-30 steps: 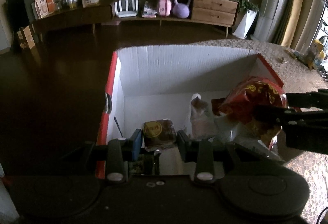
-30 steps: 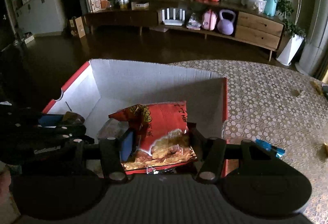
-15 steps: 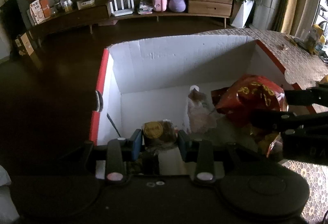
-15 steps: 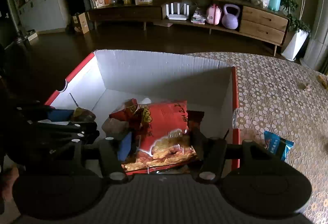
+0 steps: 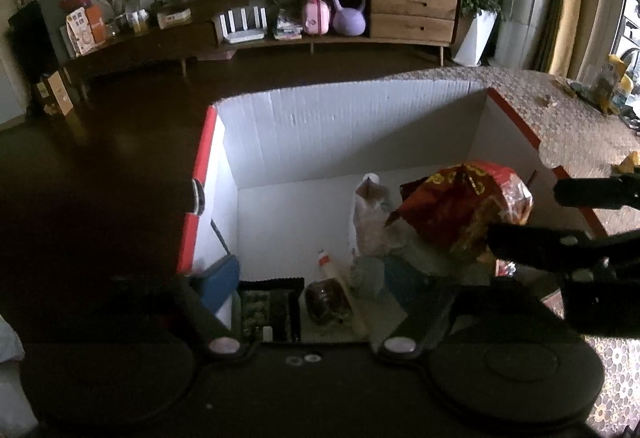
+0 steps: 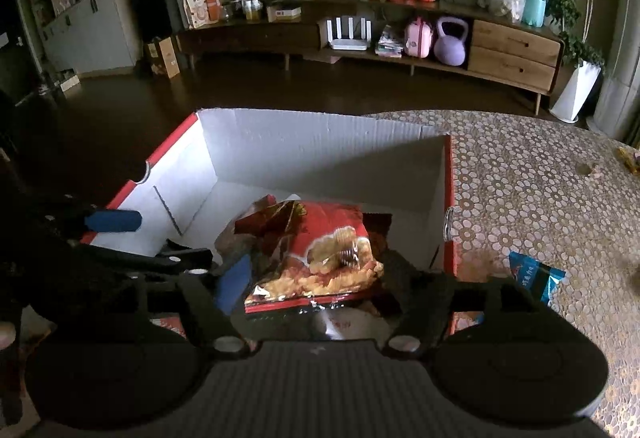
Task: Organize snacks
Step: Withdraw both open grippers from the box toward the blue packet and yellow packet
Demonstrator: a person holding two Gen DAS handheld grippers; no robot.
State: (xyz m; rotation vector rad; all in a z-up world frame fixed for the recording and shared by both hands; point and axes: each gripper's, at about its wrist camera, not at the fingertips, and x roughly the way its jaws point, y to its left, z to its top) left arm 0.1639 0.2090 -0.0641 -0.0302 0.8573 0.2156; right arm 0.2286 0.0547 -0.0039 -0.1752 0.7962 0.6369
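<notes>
Behind everything we see a long wooden sideboard [image 6: 400,33] with a purple kettlebell [image 6: 451,42] on its lower shelf. Nearer to us, a desk [image 6: 540,189] covered in a flower-patterned cloth carries a white cardboard box with red edges [image 6: 320,145], open at the top. Our left gripper [image 5: 320,294] hangs over the near left part of the box with its fingers [image 5: 218,280] spread wide and holding nothing. On the box floor below them lie a small round brown pastry in clear wrap [image 5: 326,298] and a dark flat packet [image 5: 268,312], side by side. Our right gripper [image 6: 320,278] is over the right half of the box. Its fingers [image 6: 234,280] stand apart on either side of a red crisp bag [image 6: 328,250], and we cannot tell whether they grip it. That bag sits inside the box, on top of paler packets [image 5: 370,222]. A blue snack packet [image 6: 534,276] lies on the desk just beside the box's right wall.
</notes>
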